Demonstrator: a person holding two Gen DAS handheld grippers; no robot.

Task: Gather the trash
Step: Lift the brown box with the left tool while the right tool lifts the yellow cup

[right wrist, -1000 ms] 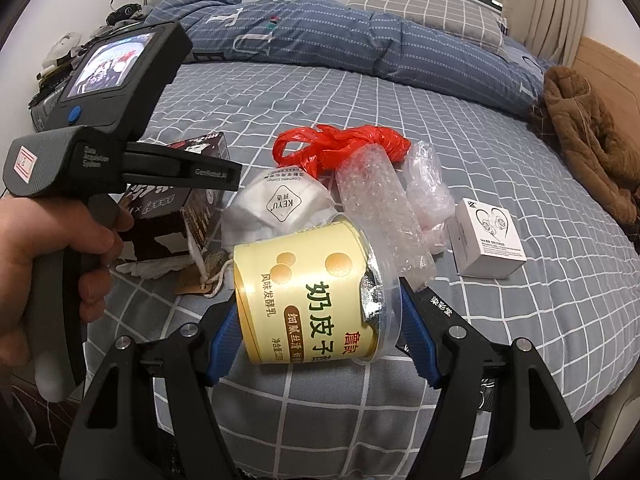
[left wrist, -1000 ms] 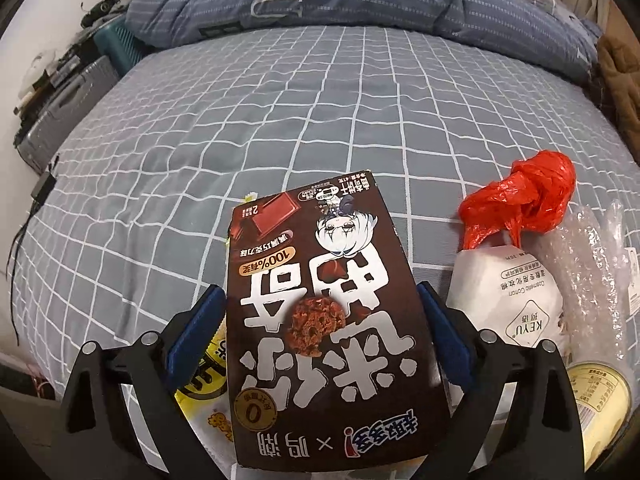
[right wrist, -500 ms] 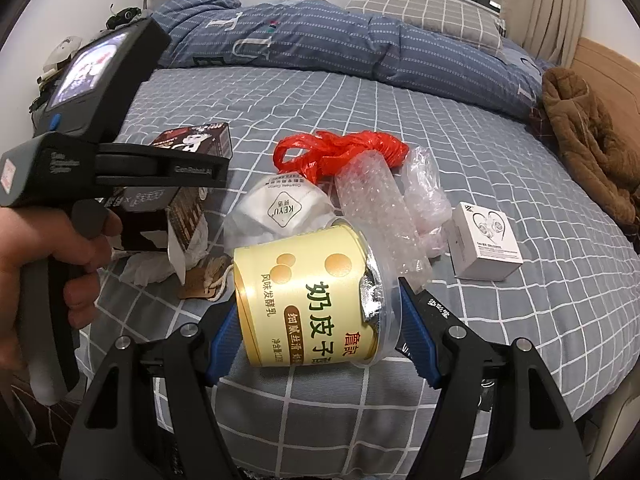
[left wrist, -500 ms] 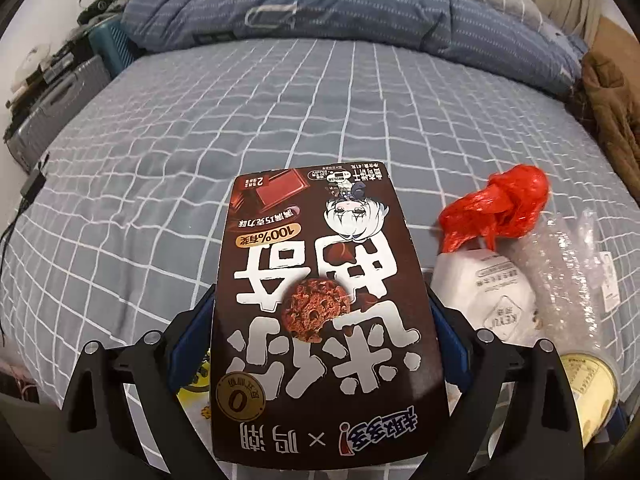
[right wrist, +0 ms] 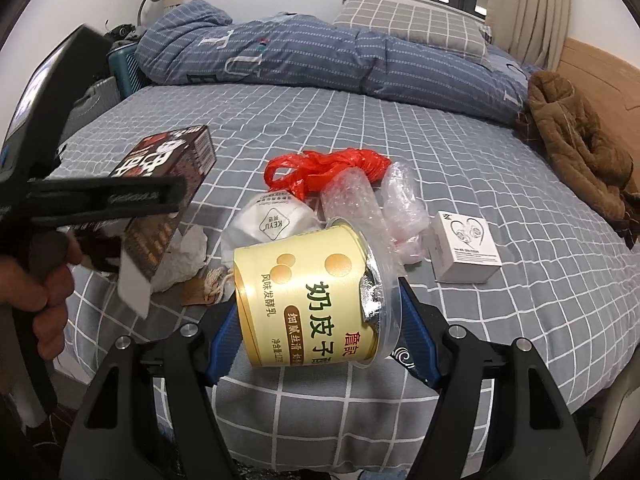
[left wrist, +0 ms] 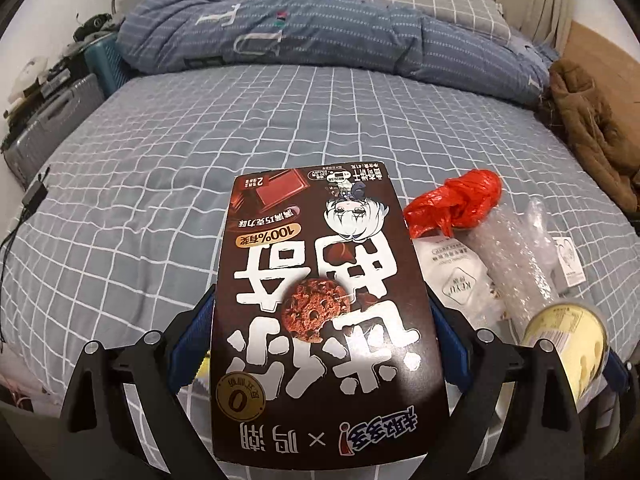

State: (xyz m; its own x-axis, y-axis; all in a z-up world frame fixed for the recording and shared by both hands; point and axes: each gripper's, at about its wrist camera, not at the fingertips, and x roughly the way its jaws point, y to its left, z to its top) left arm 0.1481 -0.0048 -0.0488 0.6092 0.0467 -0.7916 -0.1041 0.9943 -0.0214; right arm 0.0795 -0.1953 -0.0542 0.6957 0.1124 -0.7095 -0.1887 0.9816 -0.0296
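My left gripper (left wrist: 320,320) is shut on a dark brown chocolate-cookie box (left wrist: 320,300), held flat and lifted off the bed; the same box (right wrist: 168,168) shows at the left of the right wrist view, with a hand (right wrist: 44,292) on the gripper's handle. My right gripper (right wrist: 312,316) is shut on a yellow yogurt cup (right wrist: 308,292) with a torn foil lid, lying sideways between the blue pads. On the checked bedsheet (left wrist: 160,184) lie a red plastic bag (right wrist: 324,168), a white mask packet (right wrist: 272,220), bubble wrap (right wrist: 352,200) and crumpled tissue (right wrist: 180,256).
A small white earphone box (right wrist: 468,248) sits right of the pile. A folded blue quilt (right wrist: 320,56) and grey pillow (right wrist: 412,24) lie at the far end, a brown coat (right wrist: 580,148) at the right edge. A suitcase (left wrist: 48,128) stands beside the bed's left side.
The left gripper has risen and tilted up with the cookie box, which now hangs higher above the sheet. The right gripper and the yogurt cup have stayed put.
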